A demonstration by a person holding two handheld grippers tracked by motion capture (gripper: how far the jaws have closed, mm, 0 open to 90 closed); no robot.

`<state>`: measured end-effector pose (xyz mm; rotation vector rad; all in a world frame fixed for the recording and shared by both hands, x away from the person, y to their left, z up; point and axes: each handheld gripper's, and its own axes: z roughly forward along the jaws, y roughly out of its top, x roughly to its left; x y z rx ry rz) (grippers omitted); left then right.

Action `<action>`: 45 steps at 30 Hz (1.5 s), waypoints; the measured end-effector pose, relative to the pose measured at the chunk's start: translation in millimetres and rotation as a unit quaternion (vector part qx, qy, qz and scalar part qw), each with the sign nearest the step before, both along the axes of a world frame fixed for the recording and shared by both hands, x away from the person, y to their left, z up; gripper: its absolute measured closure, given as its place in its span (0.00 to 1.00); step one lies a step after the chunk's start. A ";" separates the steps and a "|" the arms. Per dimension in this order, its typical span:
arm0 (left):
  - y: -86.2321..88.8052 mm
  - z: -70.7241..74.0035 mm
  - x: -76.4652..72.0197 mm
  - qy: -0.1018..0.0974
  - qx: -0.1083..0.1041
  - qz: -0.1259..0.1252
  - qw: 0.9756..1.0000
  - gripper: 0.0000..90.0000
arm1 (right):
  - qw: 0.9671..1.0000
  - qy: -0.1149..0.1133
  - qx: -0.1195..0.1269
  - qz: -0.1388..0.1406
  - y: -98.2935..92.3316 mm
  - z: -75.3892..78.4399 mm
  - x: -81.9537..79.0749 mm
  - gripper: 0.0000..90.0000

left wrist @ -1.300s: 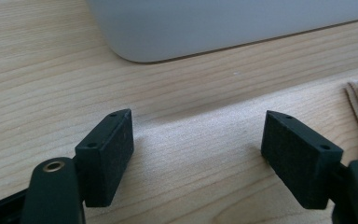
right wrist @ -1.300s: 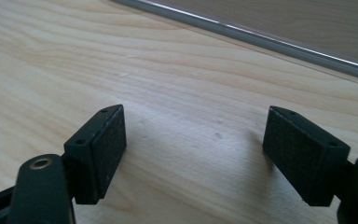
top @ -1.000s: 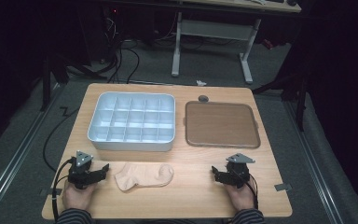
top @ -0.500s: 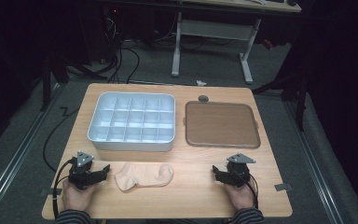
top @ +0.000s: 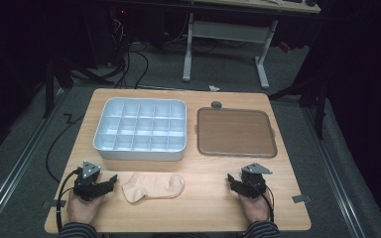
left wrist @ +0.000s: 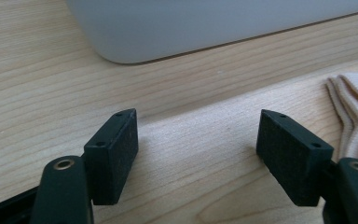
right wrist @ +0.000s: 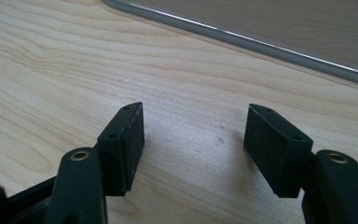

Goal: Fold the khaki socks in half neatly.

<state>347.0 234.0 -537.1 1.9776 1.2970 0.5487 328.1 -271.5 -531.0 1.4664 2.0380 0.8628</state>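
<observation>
A beige sock [top: 154,187] lies flat near the table's front edge; its cuff [left wrist: 354,107] shows at the right of the left gripper view. My left gripper [top: 110,179] rests on the wood just left of the sock and is open. Its jaws have just been closing a little, with only bare table between them [left wrist: 198,135]. At the front right, my right gripper [top: 233,182] is open too. Its jaws have also just been closing slightly, over bare wood [right wrist: 193,128].
A white tray [top: 140,148] with several compartments stands at the back left, its wall [left wrist: 205,23] close ahead of the left gripper. A brown flat tray [top: 236,132] lies at the back right, its rim [right wrist: 242,37] ahead of the right gripper.
</observation>
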 end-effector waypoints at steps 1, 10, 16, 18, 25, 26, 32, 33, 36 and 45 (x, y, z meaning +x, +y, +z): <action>-0.3 0.0 -0.4 -0.001 -0.002 -0.002 1.000 0.33 | 1.000 0.000 -0.001 -0.001 0.1 0.0 -0.1 0.42; 7.4 3.5 -8.5 -0.008 -0.048 -0.009 0.999 0.35 | 1.000 0.000 -0.002 -0.001 1.4 1.2 -2.0 0.51; 7.2 7.6 -18.5 -0.005 -0.078 -0.024 0.997 0.36 | 1.000 0.004 0.023 0.007 4.6 5.5 -6.1 0.54; 5.7 10.1 -22.0 -0.003 -0.080 -0.030 0.996 0.37 | 1.000 0.003 0.029 0.011 6.7 7.9 -8.0 0.54; -4.8 17.2 -29.5 0.005 -0.083 -0.057 0.995 0.37 | 0.998 0.000 0.047 0.037 20.3 15.4 -13.5 0.57; -6.9 17.2 -29.8 0.008 -0.083 -0.060 0.995 0.37 | 0.998 0.000 0.051 0.041 22.4 16.4 -14.2 0.58; -15.6 16.5 -30.2 0.010 -0.096 -0.067 0.993 0.39 | 0.996 -0.008 0.066 0.065 37.4 21.6 -16.9 0.58; -19.9 15.7 -29.4 0.012 -0.092 -0.071 0.993 0.39 | 0.995 -0.007 0.066 0.071 40.2 22.0 -16.8 0.58; -26.2 14.4 -28.1 0.016 -0.082 -0.076 0.994 0.40 | 0.994 -0.001 0.065 0.090 49.2 23.2 -16.0 0.59; -39.3 11.1 -26.4 0.029 -0.068 -0.084 0.994 0.45 | 0.988 0.004 0.080 0.130 77.7 25.7 -13.7 0.60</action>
